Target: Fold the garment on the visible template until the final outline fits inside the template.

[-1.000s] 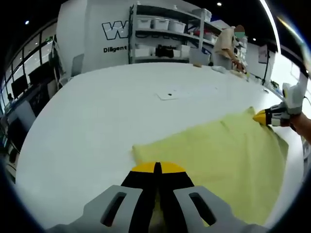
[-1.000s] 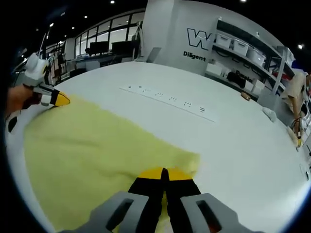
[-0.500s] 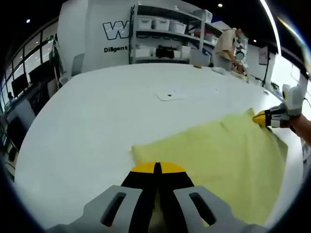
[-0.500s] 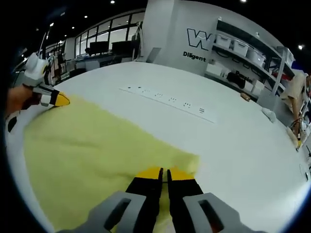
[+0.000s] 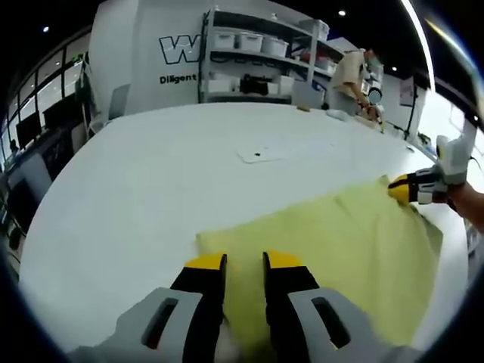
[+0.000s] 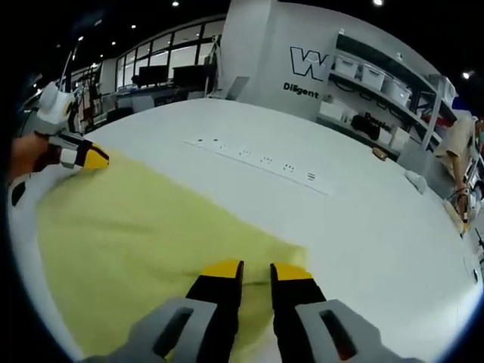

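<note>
Jaws parting over yellow cloth.
Left gripper (image 5: pixel 244 262) and right gripper (image 6: pixel 255 270) are both sitting open, gripping nothing, over neighbouring corners of the garment (image 5: pixel 333 242), which is lying flat on the white table (image 5: pixel 151 166), apparently freshly laid down.

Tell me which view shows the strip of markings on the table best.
The right gripper view: the strip of markings runs across the white table beyond the yellow garment, its small marks distinct. The left gripper view shows a pale patch with one dark dot; whether it is the same strip is unclear.
</note>
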A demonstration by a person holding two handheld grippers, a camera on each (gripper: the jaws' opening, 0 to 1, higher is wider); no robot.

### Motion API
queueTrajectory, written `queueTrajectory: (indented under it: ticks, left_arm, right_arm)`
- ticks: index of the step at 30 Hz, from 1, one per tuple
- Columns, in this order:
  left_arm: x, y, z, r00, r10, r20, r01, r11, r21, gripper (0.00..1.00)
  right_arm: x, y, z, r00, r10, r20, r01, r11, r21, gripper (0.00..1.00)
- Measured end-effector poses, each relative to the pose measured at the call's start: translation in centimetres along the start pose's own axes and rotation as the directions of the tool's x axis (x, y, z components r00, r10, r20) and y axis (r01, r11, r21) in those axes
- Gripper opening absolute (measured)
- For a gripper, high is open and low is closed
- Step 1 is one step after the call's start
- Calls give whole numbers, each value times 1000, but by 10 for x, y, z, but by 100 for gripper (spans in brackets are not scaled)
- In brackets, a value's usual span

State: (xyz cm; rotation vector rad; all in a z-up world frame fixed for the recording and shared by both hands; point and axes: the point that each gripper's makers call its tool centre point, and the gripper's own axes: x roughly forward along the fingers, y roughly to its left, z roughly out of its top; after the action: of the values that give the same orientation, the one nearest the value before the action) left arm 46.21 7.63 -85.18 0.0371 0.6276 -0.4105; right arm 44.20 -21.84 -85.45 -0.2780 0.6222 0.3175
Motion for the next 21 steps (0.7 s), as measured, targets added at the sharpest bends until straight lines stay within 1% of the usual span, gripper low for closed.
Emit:
queueTrajectory:
  ticks: [3, 6, 8, 18, 20, 21]
  left_arm:
    - [-1, -1, 3, 1000, 2, 14, -2, 1000, -13, 31]
    - [-2, -1, 6, 1000, 2, 22, -2, 1000, -17, 35]
    - [-3, -1, 7, 1000, 6, 26, -5, 1000, -21, 39]
    - [-8, -6, 8, 1000, -3, 25, 3, 1000, -28, 47]
    - [-9, -8, 9, 1000, -8, 27, 9, 999, -32, 47]
    - [-9, -8, 10, 1000, -7, 28, 8, 999, -33, 49]
  right_arm:
    - [-1, 0, 1, 1000, -3, 5, 3, 1000, 10, 22]
    - [-1, 2, 2, 1000, -3, 3, 3, 1000, 17, 24]
    - [-1, 3, 2, 1000, -2, 6, 2, 1000, 22, 28]
    - [-7, 5, 8, 1000, -7, 24, 5, 999, 50, 42]
    - [-9, 5, 11, 999, -5, 34, 2, 998, 61, 47]
    - [-9, 5, 12, 999, -5, 33, 3, 998, 60, 48]
